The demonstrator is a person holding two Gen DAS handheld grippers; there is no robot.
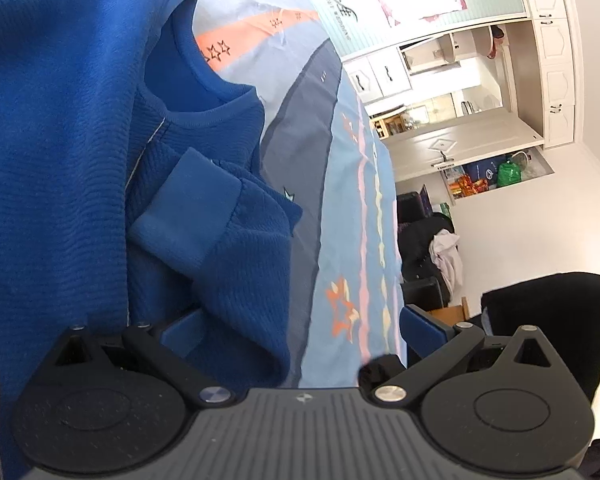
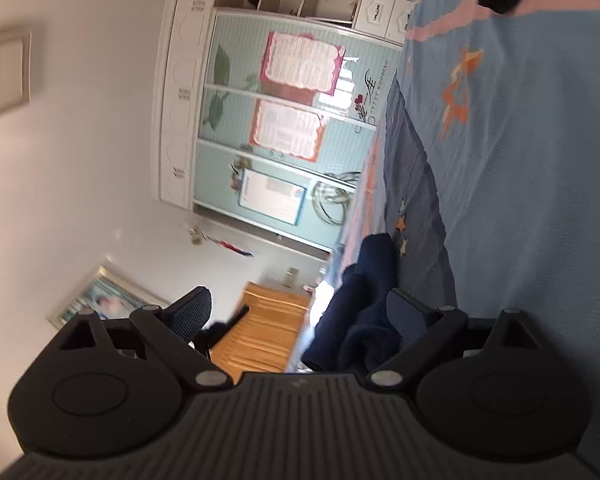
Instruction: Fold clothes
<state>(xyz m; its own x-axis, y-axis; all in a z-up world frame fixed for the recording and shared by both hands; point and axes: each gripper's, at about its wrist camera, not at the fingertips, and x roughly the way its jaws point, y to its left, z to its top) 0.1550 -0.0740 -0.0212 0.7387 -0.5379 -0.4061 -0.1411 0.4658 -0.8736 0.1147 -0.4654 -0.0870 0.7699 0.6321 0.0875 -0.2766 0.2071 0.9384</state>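
A bright blue knit sweater (image 1: pixel 72 152) lies on the bed and fills the left of the left wrist view. Its round neckline (image 1: pixel 196 76) faces up and a cuffed sleeve (image 1: pixel 188 208) is folded over the body. My left gripper (image 1: pixel 300 330) is open at the sweater's edge. One of its fingers (image 1: pixel 180 334) is partly tucked under the sleeve fabric, the other (image 1: pixel 422 330) is over the sheet. In the right wrist view the sweater (image 2: pixel 364 296) shows as a dark blue bunch. My right gripper (image 2: pixel 300 314) is open around its near end, pads not pressing.
The bed sheet (image 1: pixel 340 208) (image 2: pixel 532 200) is light blue with grey bands and orange stars. A pale green wardrobe (image 2: pixel 276 128) and white cupboards (image 1: pixel 556 56) stand beyond the bed. A wooden cabinet (image 2: pixel 264 332), a black chair (image 1: pixel 420 248) and a person in black (image 1: pixel 548 312) are nearby.
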